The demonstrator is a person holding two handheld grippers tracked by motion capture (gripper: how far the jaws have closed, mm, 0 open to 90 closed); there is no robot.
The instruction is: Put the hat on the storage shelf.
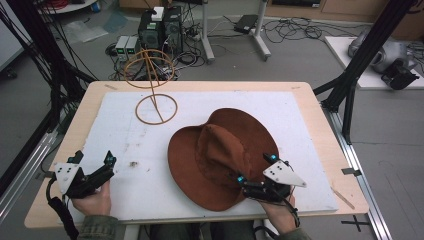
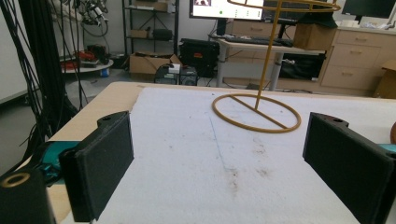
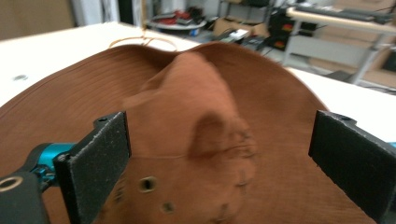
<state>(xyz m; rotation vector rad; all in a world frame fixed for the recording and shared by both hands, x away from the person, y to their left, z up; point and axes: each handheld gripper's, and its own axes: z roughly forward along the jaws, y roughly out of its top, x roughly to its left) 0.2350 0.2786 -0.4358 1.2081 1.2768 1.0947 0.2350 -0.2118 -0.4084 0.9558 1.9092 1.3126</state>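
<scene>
1. The desk [image 1: 320, 130] has a pale wooden top, largely covered by a white mat [image 1: 125, 145] marked with a few brown stains.
2. The floor [image 1: 300, 60] is grey, and loose black cables [image 1: 292, 30] lie tangled across it.
3. Beyond the desk's far edge stand two dark computer towers [image 1: 161, 27], with small grey boxes [image 1: 126, 47] beside them.
4. Black frame struts [image 1: 367, 47] rise at the right, and bundles of black cable [image 1: 50, 55] hang at the left.
5. In the left gripper view, a monitor [image 2: 226, 8], a shelving rack [image 2: 149, 28], cardboard boxes [image 2: 149, 63] and wooden drawers [image 2: 359, 58] line the room's far side.
6. The light is even and indoor.
</scene>
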